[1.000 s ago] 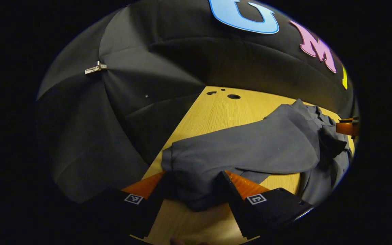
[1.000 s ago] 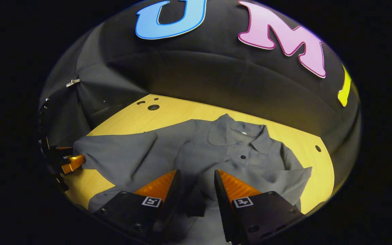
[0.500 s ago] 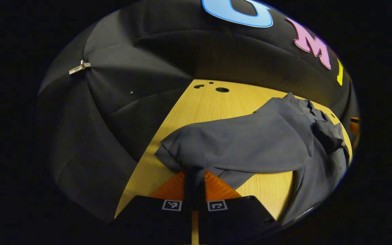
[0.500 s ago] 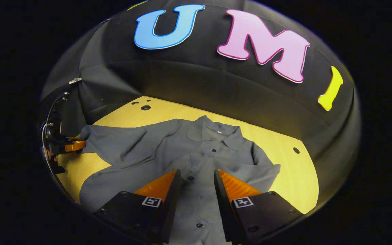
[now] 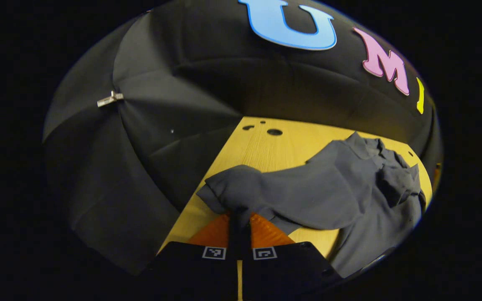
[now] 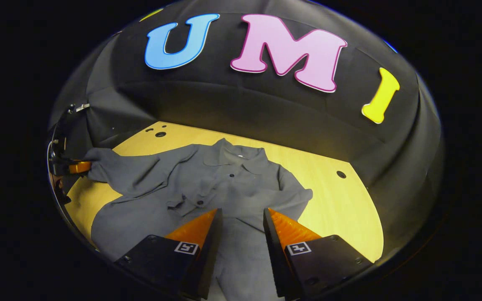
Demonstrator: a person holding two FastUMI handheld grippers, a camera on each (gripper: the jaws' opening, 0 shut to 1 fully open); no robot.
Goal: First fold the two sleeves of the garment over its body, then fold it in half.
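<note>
Garment point(image 6: 207, 188) on wooden table point(image 6: 333, 200), black cloth wall point(image 6: 266, 113) behind

The grey button-up shirt's point(image 6: 224, 188) lower hem is cut off behind the right claw point(image 6: 241, 217); its cuff end is hidden inside the left claw point(image 5: 239, 219).

A light wooden table point(image 6: 349, 209) with round holes point(image 6: 160, 134) near its far corner carries a grey buttoned shirt point(image 6: 224, 188), spread collar-away across the tabletop, one sleeve point(image 5: 266, 192) lifted at its cuff.
</note>
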